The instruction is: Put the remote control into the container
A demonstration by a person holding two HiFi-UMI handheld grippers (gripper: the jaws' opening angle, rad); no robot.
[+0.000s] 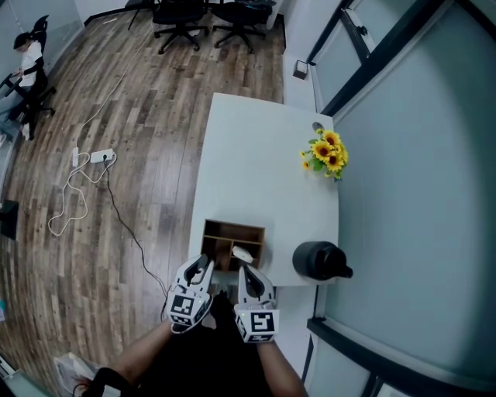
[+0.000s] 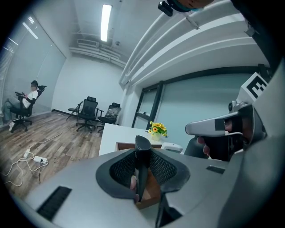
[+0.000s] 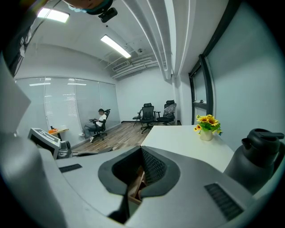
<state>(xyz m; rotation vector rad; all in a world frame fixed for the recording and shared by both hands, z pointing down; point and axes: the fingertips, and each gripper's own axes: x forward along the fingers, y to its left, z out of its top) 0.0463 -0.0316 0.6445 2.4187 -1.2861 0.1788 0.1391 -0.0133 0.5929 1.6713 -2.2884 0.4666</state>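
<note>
Wood-plank floor (image 1: 139, 116) surrounds a white tabletop (image 1: 256, 155). From the head view we see a pot of sunflowers (image 1: 325, 151) at its far right edge and a black jug (image 1: 318, 260) at its near right corner. The wooden container (image 1: 232, 226) sits at the near edge, with a white object (image 1: 242, 253) in its right part. Both our forearms come up from the bottom of the view and converge. The left claw (image 1: 204, 264) and right claw (image 1: 244, 271) lie side by side with their marker cubes facing up. Both point away from us and slightly downward, their tips at the container's near rim. Office chairs (image 1: 182, 19) stand far off, and a power strip (image 1: 101, 157) lies on the floor.

In the left gripper view, the jaws stand wide and are clamped on the remote control (image 2: 142, 160). It is a dark slab held on edge, its top rising above the pads. The container shows just beneath and beyond it, so the remote is held over the container's near part. At the right we see the other claw held level beside ours.

In the right gripper view, the jaws are pressed together with nothing between them. The container's wood shows through the gap below, and the jug stands close at the right.
</note>
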